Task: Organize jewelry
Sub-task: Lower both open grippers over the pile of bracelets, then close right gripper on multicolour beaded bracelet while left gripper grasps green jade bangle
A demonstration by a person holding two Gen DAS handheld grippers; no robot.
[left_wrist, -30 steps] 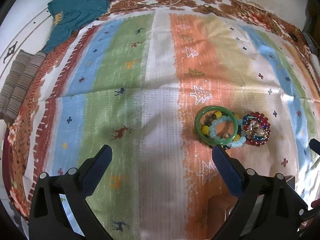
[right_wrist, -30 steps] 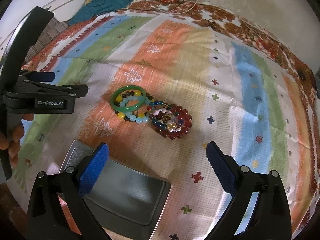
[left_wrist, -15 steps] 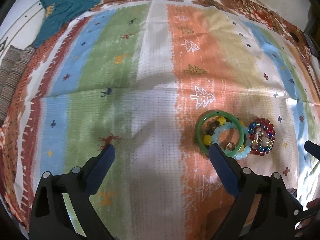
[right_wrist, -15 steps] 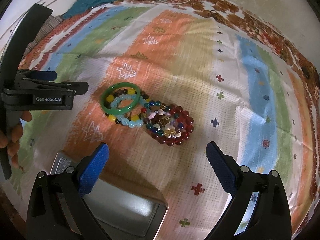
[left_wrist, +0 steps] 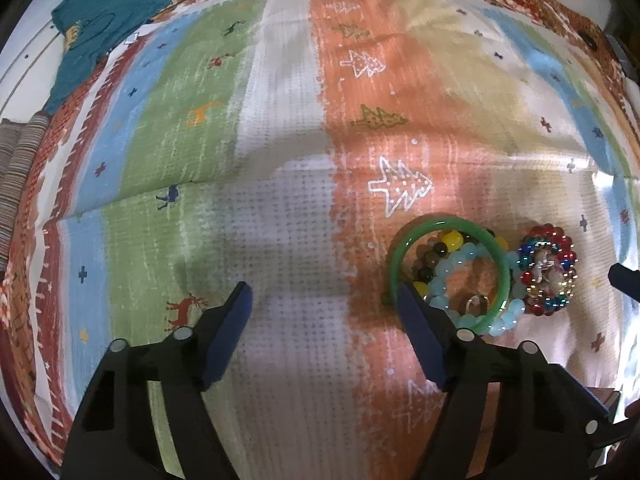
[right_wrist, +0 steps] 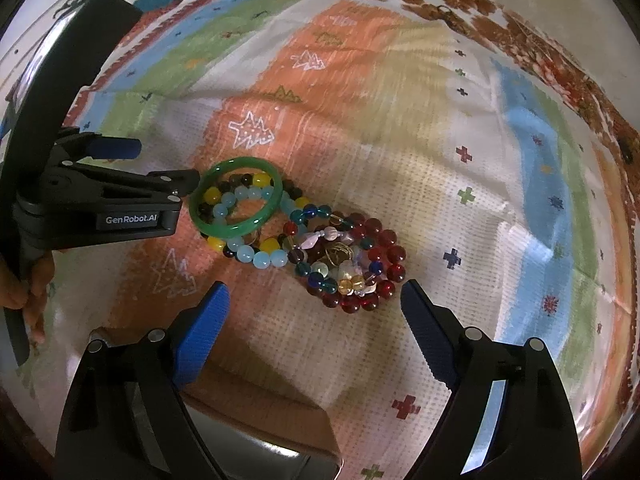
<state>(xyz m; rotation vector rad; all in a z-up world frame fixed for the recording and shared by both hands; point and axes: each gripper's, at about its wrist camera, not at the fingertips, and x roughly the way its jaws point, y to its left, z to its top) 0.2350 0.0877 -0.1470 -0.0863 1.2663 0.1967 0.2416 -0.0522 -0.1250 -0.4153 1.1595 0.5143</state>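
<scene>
Lying beside tin (right_wrist: 256, 446): bracelets (right_wrist: 304, 236)

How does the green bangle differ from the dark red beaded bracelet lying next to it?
The green bangle is one smooth solid ring; the dark red beaded bracelet is a string of separate round beads. The bangle lies on top of the pale blue bead bracelet, while the red one encircles a cluster of mixed beads. The bangle sits nearer the left tool. Both rest on the striped cloth.
</scene>
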